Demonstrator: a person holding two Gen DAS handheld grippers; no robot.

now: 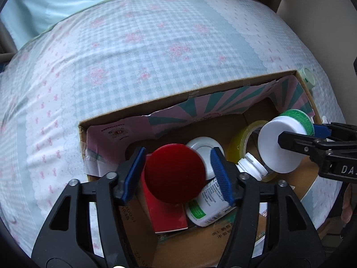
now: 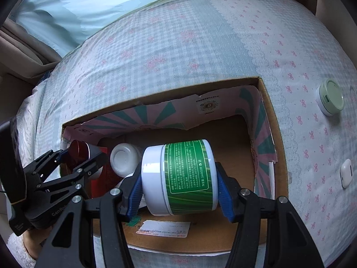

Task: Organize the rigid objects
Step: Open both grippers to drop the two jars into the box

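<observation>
A cardboard box (image 1: 138,109) (image 2: 276,120) lies on the bed. My left gripper (image 1: 178,174) is shut on a red-lidded jar (image 1: 175,173) held over the box's left part; it also shows in the right wrist view (image 2: 79,149). My right gripper (image 2: 179,183) is shut on a green-labelled jar with a white lid (image 2: 180,176), held sideways over the box; it also shows in the left wrist view (image 1: 281,143). In the box lie a white bottle (image 1: 214,203), a red box (image 1: 167,216), a yellow tape roll (image 1: 242,143) and a white round tub (image 1: 204,148).
A pale green tin (image 2: 330,97) (image 1: 309,78) and a white earbud case (image 2: 345,175) lie on the checked bedspread (image 2: 189,44) right of the box. A light blue pillow (image 2: 89,4) sits at the far end. A label (image 2: 162,229) is stuck on the box floor.
</observation>
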